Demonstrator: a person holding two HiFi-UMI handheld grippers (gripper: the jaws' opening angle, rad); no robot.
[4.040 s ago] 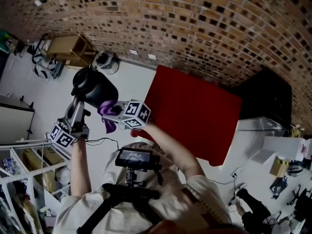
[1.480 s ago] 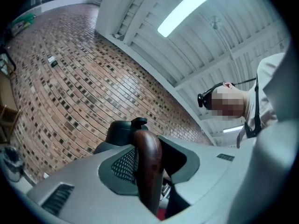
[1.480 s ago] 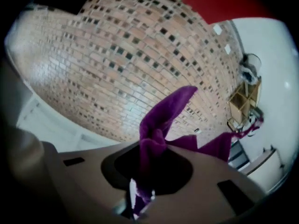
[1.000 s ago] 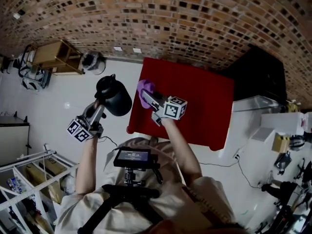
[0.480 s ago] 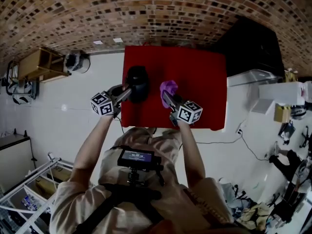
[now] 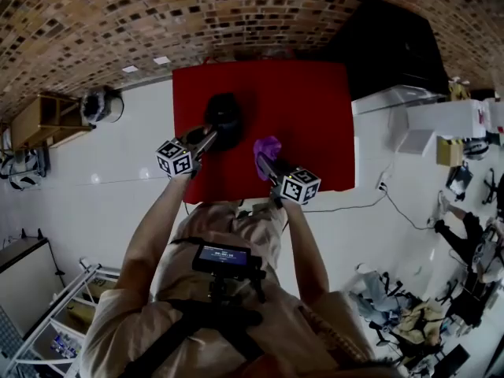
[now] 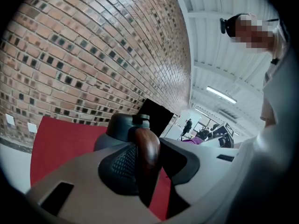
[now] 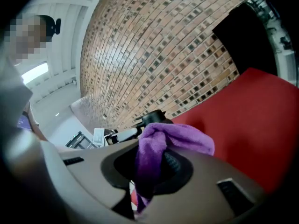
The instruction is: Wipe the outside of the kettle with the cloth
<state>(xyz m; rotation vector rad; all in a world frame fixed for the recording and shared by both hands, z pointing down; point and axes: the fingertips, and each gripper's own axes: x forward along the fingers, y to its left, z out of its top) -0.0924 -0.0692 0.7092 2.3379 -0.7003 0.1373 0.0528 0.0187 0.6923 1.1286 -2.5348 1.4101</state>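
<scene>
Kettle handle clamped by left gripper jaws, body mostly hidden; right gripper jaws pinch cloth.

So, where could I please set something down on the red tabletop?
The red tabletop is bare over its right half, from the purple cloth to the right edge, and along the brick wall. It is crowded near-left, where the left gripper holds the black kettle and the right gripper the cloth.

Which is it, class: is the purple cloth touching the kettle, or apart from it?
Apart. The head view shows bare red table between the kettle and the cloth.
</scene>
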